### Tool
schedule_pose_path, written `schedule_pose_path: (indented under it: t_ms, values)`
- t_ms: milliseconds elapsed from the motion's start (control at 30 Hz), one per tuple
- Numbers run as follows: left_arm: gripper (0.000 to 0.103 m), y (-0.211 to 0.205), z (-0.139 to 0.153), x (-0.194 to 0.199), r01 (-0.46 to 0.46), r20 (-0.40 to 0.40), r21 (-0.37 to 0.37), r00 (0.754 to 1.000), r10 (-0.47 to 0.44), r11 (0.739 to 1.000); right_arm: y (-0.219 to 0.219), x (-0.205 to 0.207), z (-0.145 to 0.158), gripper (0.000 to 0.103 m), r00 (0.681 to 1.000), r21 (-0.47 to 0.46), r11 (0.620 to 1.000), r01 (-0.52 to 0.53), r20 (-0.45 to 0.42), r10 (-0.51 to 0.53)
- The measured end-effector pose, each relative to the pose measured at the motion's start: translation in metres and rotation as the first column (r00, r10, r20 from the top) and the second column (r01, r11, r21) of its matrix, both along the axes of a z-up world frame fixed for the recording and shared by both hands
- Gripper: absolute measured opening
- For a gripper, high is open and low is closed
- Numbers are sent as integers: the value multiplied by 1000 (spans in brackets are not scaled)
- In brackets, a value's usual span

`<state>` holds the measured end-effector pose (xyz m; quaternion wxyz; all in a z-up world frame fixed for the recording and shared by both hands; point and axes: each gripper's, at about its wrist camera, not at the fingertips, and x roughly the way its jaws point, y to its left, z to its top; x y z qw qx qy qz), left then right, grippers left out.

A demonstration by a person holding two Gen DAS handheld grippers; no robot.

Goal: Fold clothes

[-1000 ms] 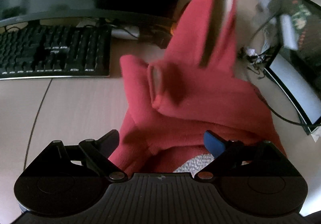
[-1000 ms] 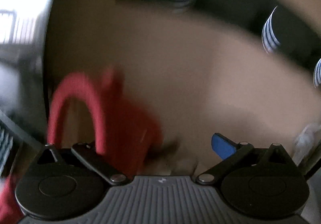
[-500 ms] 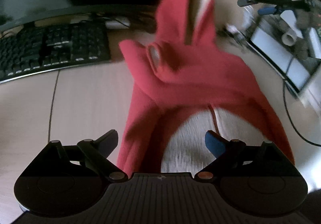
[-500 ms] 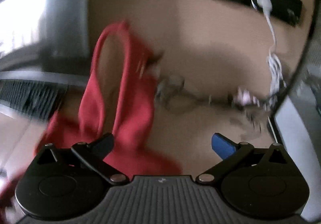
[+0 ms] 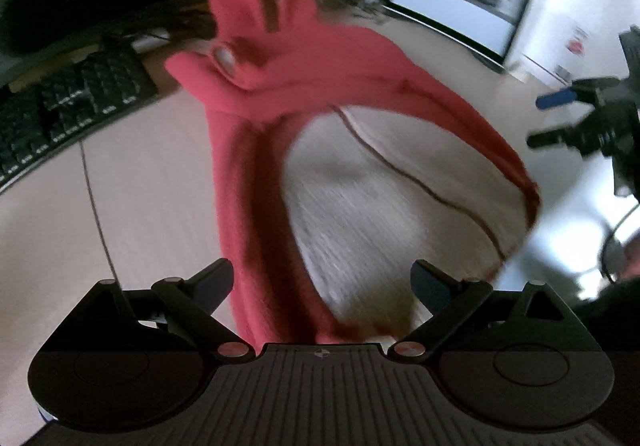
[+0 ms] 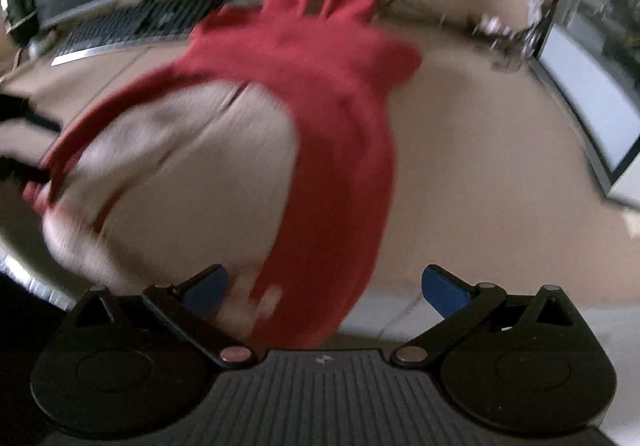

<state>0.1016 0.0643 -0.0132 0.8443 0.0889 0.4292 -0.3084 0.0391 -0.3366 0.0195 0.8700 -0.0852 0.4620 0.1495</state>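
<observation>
A red hooded garment with a pale fleecy lining is lying spread on the light wooden tabletop, its hood pointing toward a black keyboard. Both the left gripper and the right gripper are hovering over its near edge with jaws spread wide, gripping nothing.

Red garment, pale grey lining
</observation>
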Motion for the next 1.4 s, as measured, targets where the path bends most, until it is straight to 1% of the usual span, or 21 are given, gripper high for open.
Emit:
schedule_pose_path:
  t_ms: [67, 100, 167, 233, 300, 367, 433, 467, 500, 600, 667, 700, 800, 867, 933, 1033, 1167, 1200, 1233, 1300, 1400]
  values:
    - [98, -4, -3, -12, 25, -5, 9, 1000, -25, 1000, 5, -10, -16, 103, 999, 1, 1000, -23, -40, 23]
    - [98, -6, -4, -17, 32, -4, 14, 999, -32, 999, 9, -15, -27, 103, 998, -18, 1000, -23, -54, 22]
    - [98, -11, -8, -24, 25, -1, 25, 1000, -25, 999, 12, -15, -50, 103, 998, -55, 998, 7, -67, -11]
    - [98, -17, -12, -27, 1, -5, 33, 1000, -1, 999, 13, -12, -65, 103, 997, -67, 996, 61, -42, -64]
    - [98, -21, -15, -30, -32, -15, 40, 999, 32, 999, 9, -16, -59, 103, 989, -74, 988, 134, 77, -128]
    - [98, -26, -15, -37, -56, -2, 68, 998, 56, 996, 1, -21, -45, 103, 964, -62, 979, 193, 199, -178]
    - [98, -28, -14, -45, -82, 36, 113, 996, 78, 990, -11, -23, -31, 103, 930, -63, 967, 246, 297, -217]
    - [98, -28, -14, -49, -103, 49, 131, 994, 97, 986, -18, -21, -25, 103, 914, -57, 962, 266, 333, -233]
    - [98, -28, -14, -52, -127, 60, 146, 991, 119, 981, -27, -16, -20, 103, 906, -36, 961, 274, 344, -245]
    - [98, -25, -19, -56, -196, 46, 167, 981, 191, 966, -38, -2, -10, 103, 897, -12, 963, 268, 369, -244]
    - [99, -28, -21, -58, -226, 44, 178, 974, 222, 958, -40, 3, -9, 103, 895, -37, 969, 243, 393, -209]
    - [99, -30, -20, -60, -235, 57, 188, 972, 228, 954, -41, 5, -9, 103, 896, -51, 972, 230, 401, -191]
    - [100, -38, -18, -64, -260, 114, 232, 964, 240, 937, -44, 6, -12, 103, 912, -111, 976, 189, 388, -133]
    - [99, -40, -17, -65, -298, 155, 281, 952, 264, 912, -49, 13, -19, 103, 939, -156, 975, 161, 329, -102]
    - [100, -31, -19, -62, -344, 153, 315, 938, 310, 885, -58, 16, -21, 103, 955, -170, 971, 166, 272, -116]
    - [100, -16, -17, -57, -384, 121, 297, 923, 364, 874, -66, 19, -14, 103, 970, -169, 979, 113, 233, -71]
    - [100, 0, 9, -46, -456, 137, 240, 890, 435, 857, -69, 28, 16, 103, 966, -158, 985, 66, 259, -23]
    - [100, 5, 18, -43, -477, 134, 210, 879, 458, 854, -69, 32, 24, 103, 964, -152, 987, 60, 267, -17]
    - [100, 11, 28, -38, -498, 128, 174, 867, 482, 849, -71, 37, 32, 103, 962, -136, 989, 62, 273, -23]
    - [101, 17, 44, -30, -523, 127, 127, 852, 509, 843, -74, 48, 45, 103, 958, -106, 992, 68, 284, -35]
    - [101, 15, 64, -19, -524, 161, 110, 848, 505, 845, -78, 62, 59, 103, 954, -78, 993, 87, 293, -60]
